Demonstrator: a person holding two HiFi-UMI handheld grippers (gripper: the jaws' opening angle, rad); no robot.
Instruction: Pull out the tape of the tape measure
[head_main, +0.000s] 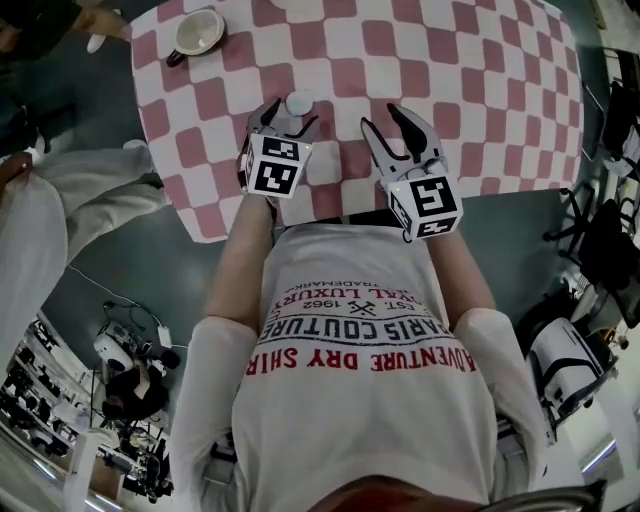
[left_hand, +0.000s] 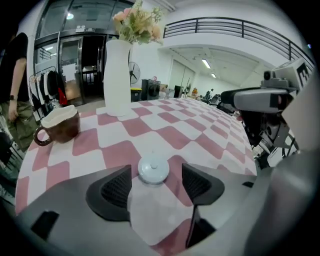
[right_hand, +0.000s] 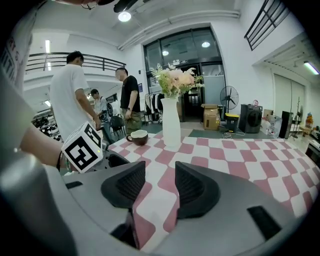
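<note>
A high, bright hall with a railed gallery and glass doors surrounds a table under a pink-and-white chequered cloth (head_main: 480, 90). Several people stand beyond its far left edge.

Farthest left on the cloth stands a brown ceramic mug with a white inside (left_hand: 60, 125), its handle turned outward. It is well apart from the work and seems to be mere table dressing. To its right a tall white vase of pale pink flowers (left_hand: 116, 77) stands upright near the far edge, also clear of both tools.

Nearer the person, the left gripper (head_main: 288, 118) hangs over the near part of the table, tilted downward. Its jaws are spread wide and hold nothing. The small round white tape measure (left_hand: 153, 170) lies flat on the cloth just ahead of the fingertips, centred on the gap between them but not touching either pad. That alignment suggests the left tool is meant to close on the case and steady it. No tape can be seen drawn out of the case, so the pull looks not yet begun.

To the right, the right gripper (head_main: 385, 125) points more nearly level across the table beside its partner. Its jaws stand moderately apart with only chequered cloth showing between them. It is probably waiting to catch the tape's end once the case is held.
</note>
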